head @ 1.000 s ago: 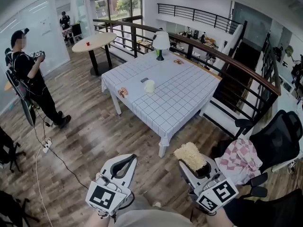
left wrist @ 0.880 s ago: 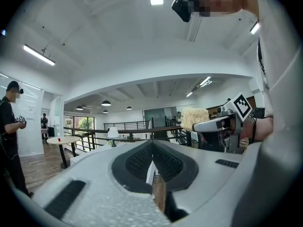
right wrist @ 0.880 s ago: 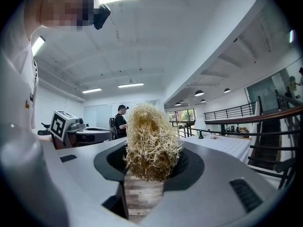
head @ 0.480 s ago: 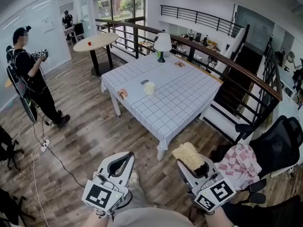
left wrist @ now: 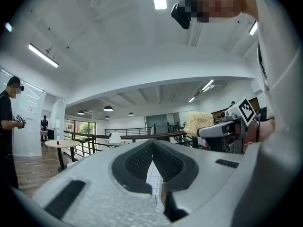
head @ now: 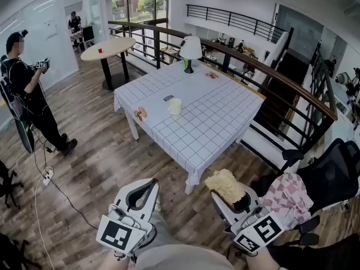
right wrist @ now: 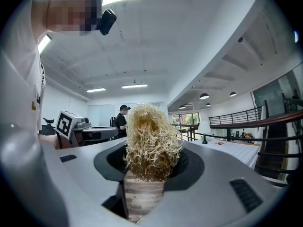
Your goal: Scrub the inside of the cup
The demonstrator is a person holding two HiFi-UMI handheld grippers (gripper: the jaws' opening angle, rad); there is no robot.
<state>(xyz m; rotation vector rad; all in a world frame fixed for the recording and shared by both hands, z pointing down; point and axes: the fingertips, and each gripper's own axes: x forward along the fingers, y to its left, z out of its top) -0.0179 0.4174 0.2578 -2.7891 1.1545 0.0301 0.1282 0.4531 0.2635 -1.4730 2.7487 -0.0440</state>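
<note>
Compared with a second ago, the cup (head: 176, 106) and its table (head: 225, 114) sit slightly nearer and further left in the head view, and the standing person (head: 25, 89) has slid toward the left edge. Both grippers keep their places at the bottom of the frame, which suggests the operator is walking up. The cup stands upright on the checked cloth, toward the table's near-left part and well apart from both tools. A dark flat item (head: 169, 98) lies just beyond it and a small orange item (head: 140, 113) lies to its left. The right gripper (head: 233, 198) is clamped on a straw-coloured fibre scrubber (head: 225, 184), whose head projects past the jaw tips. The left gripper (head: 151, 187) is empty, its jaws pressed together. Step in hand, as judged: approach, with scrubbing not yet begun. The next move calls for closing on the table and parting the left jaws to steady the cup. The scrubber head then has to be lined up with the cup mouth before entry. Count: one cup, one scrubber, two grippers, one lamp (head: 190, 52) at the table's far side, two tables including the round table (head: 108, 48) at far left, and two people apart from the operator, the second person (head: 73, 24) being far off. One office chair (head: 332, 167) stands at near right.
</note>
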